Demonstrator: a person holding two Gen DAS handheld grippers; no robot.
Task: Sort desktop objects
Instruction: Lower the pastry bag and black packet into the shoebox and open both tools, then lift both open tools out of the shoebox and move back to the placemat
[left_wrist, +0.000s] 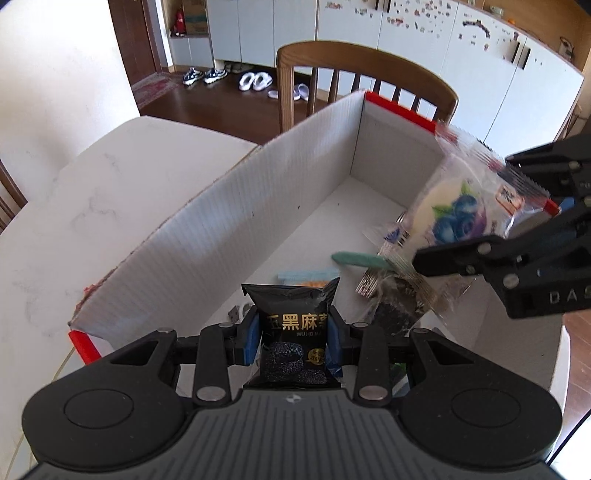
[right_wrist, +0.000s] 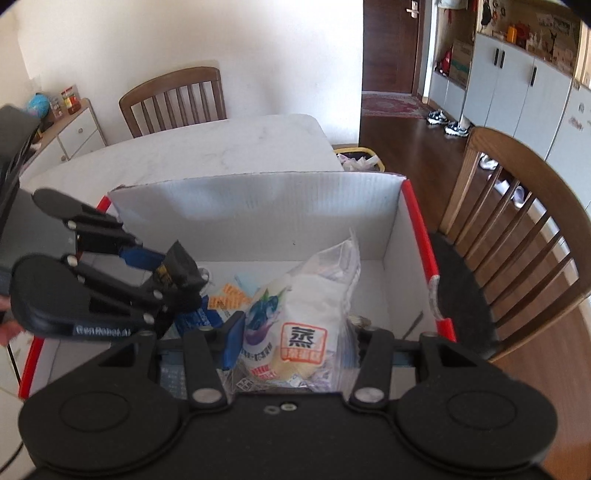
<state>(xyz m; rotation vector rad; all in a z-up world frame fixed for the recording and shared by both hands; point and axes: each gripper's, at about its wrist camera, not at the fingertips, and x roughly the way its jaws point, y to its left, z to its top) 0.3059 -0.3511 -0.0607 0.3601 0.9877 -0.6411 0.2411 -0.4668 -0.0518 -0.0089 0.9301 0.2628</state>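
Note:
A white cardboard box (left_wrist: 207, 236) with red edges stands on the marble table; it also shows in the right wrist view (right_wrist: 258, 206). My left gripper (left_wrist: 293, 338) is shut on a black sesame snack packet (left_wrist: 295, 328) over the box's near end; it appears in the right wrist view (right_wrist: 173, 277) at left. My right gripper (right_wrist: 295, 343) is shut on a clear blueberry cake packet (right_wrist: 295, 314) above the box. In the left wrist view the right gripper (left_wrist: 517, 206) holds that packet (left_wrist: 454, 206) at the right.
Inside the box lie a green stick (left_wrist: 360, 259), a dark wrapped snack (left_wrist: 395, 306) and orange packets (right_wrist: 227, 297). Wooden chairs (left_wrist: 365, 62) (right_wrist: 177, 99) stand around the table (right_wrist: 221, 147). A yellow bin (right_wrist: 360, 158) sits on the floor beyond.

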